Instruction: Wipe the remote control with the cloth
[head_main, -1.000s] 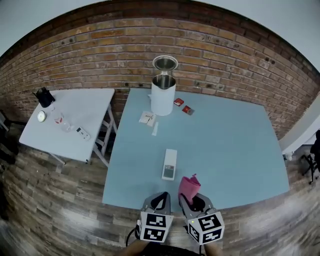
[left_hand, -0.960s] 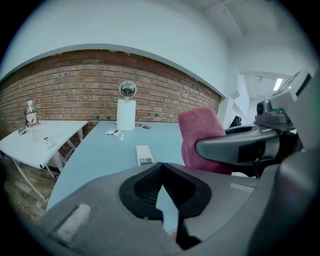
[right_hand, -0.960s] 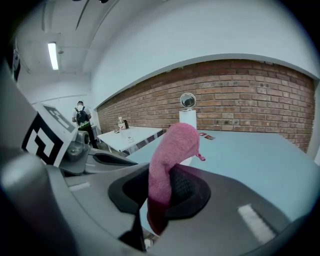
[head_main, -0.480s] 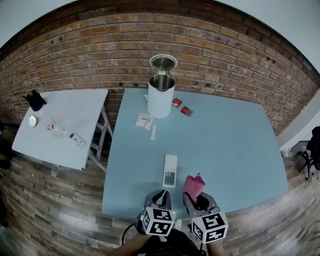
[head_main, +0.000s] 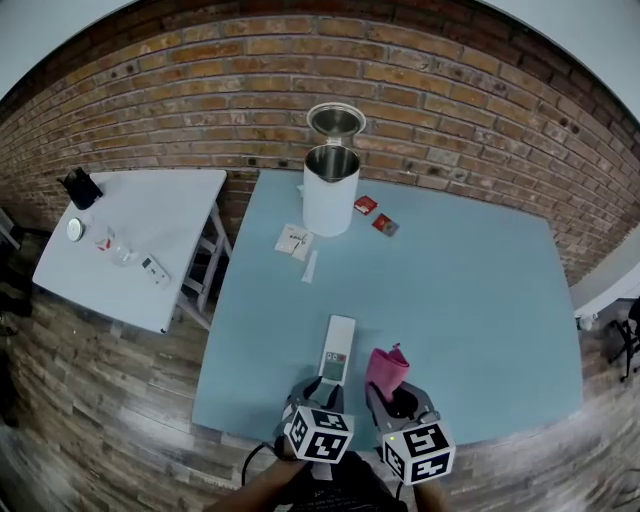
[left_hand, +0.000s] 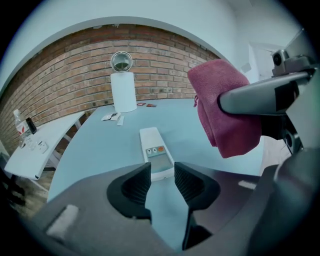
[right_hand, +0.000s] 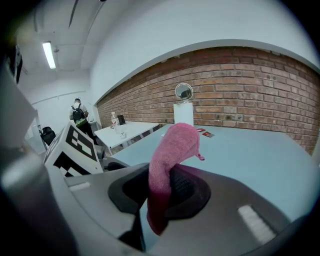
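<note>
My left claw (left_hand: 162, 176) has just been opening and stands half-spread and empty, just short of the remote (head_main: 338, 348) at lower centre. My right claw (right_hand: 161, 192) clamps the cloth (right_hand: 174, 145). Approach step, I judge; next, steady the remote, then wipe.

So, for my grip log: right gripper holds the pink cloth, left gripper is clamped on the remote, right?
The left gripper is not clamped: its fingers have just been opening and stand apart, empty, with the remote ahead of them, as the left gripper view shows. The right gripper holds the pink cloth.
</note>
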